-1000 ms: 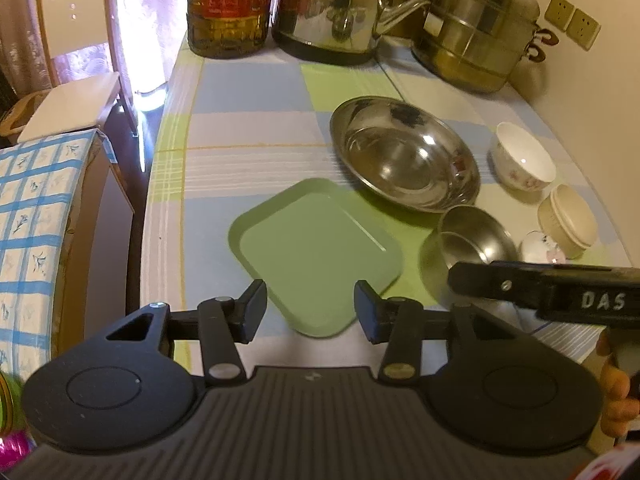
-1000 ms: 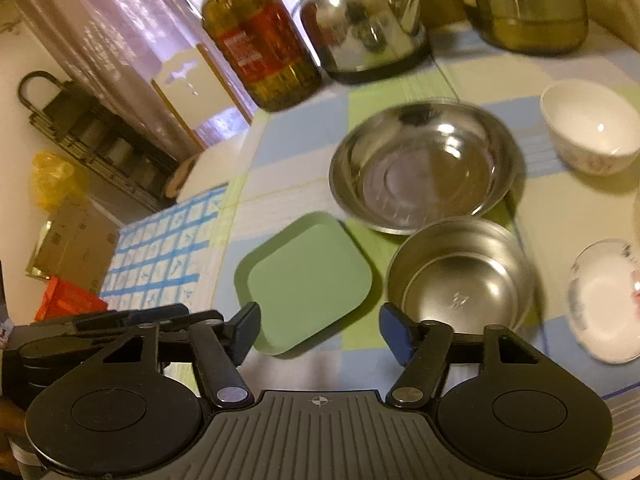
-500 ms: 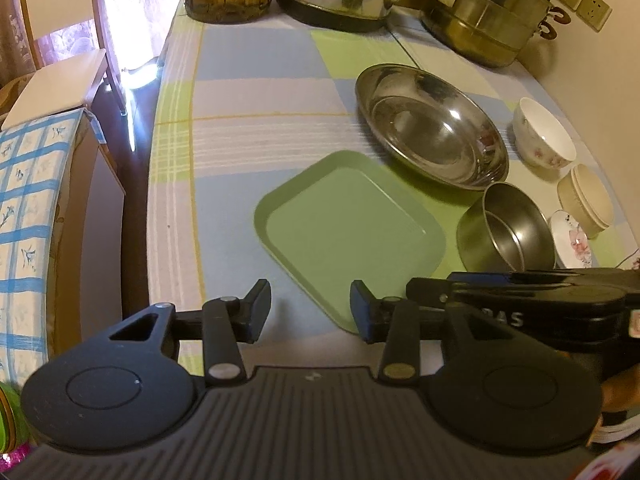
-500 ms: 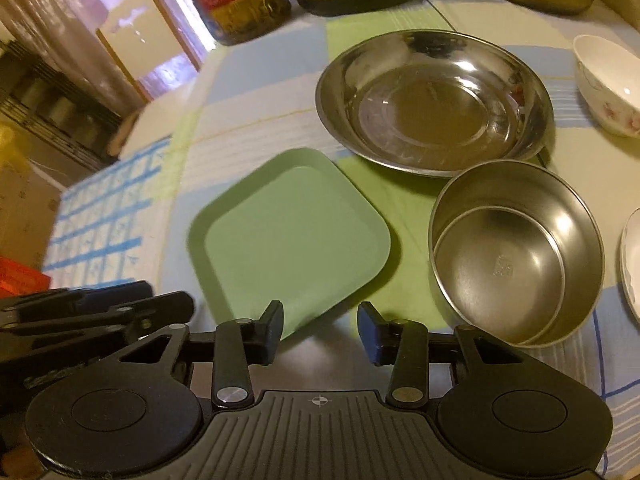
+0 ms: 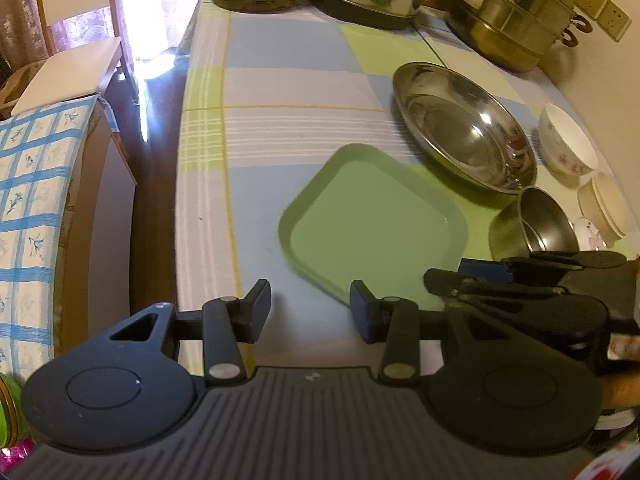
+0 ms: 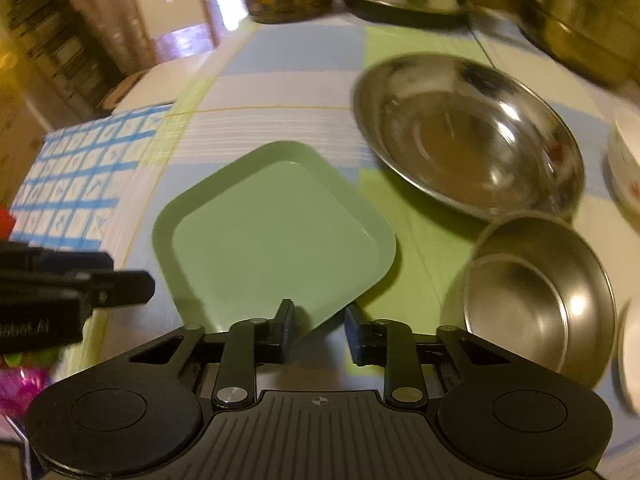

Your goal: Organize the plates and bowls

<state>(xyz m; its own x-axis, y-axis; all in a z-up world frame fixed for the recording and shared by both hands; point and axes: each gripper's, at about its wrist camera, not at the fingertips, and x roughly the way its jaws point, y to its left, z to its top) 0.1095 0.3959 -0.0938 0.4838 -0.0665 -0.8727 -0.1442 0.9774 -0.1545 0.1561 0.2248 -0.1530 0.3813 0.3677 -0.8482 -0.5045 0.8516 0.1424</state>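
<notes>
1. The green plate (image 6: 276, 236) lies flat on the checked cloth (image 5: 280, 88), near the table's front edge, with one corner pointing at the right gripper (image 6: 320, 326).
2. It looks like thin, stiff plastic or melamine: probably light, smooth and a little slippery. Lying flat, it offers only its raised rim, so the near corner or a near edge is the likely place to pinch.
3. The right gripper's jaws are closing; the plate's near corner sits in the gap between them, but the pads do not seem to press on it yet.
4. The left gripper (image 5: 310, 304) stands released with its jaws apart and nothing in them, just short of the plate's near edge.
5. The steel dish (image 6: 464, 132) behind the plate, wide and shallow, looks rigid, heavier and slick; its thin rim is the only hold.
6. The steel bowl (image 6: 540, 296), to the right of the plate, is deep and hard; pinching its wall over the rim should work.
7. The white pieces look ceramic, so breakable.
8. Count: one green plate, one steel dish, one steel bowl, one flowered white bowl (image 5: 568, 144), one cream bowl (image 5: 604, 208), one small flowered saucer (image 5: 592, 234), partly hidden.
</notes>
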